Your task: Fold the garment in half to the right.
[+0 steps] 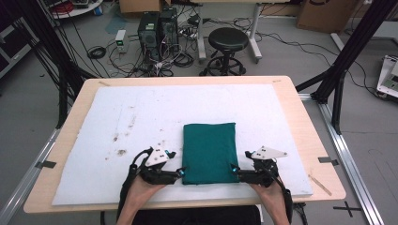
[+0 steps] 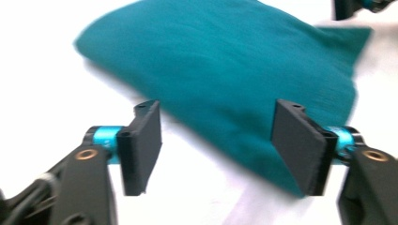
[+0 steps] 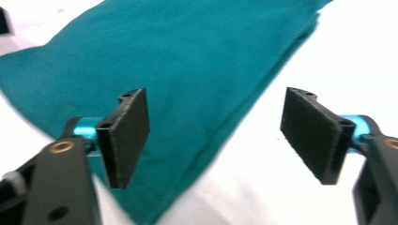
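Observation:
A folded teal cloth [image 1: 209, 152] lies flat on the white mat [image 1: 141, 117], toward the near edge of the table. My left gripper [image 1: 182, 172] sits at the cloth's near left corner, jaws open; the teal cloth [image 2: 225, 70] lies just ahead of and under its pads [image 2: 143, 145], which press on nothing. At the near right corner my right gripper [image 1: 233, 169] is open too, with the cloth's edge [image 3: 187, 84] running between its spread pads [image 3: 312, 136] but not pinched. Both hands rest low on the mat.
The white mat covers most of a wooden table [image 1: 309, 126] and bears brown stains [image 1: 121, 140] left of the cloth. Beyond the table stand a black stool [image 1: 227, 44], computer towers [image 1: 157, 28] and floor cables. Black frame posts [image 1: 347, 51] rise at the right.

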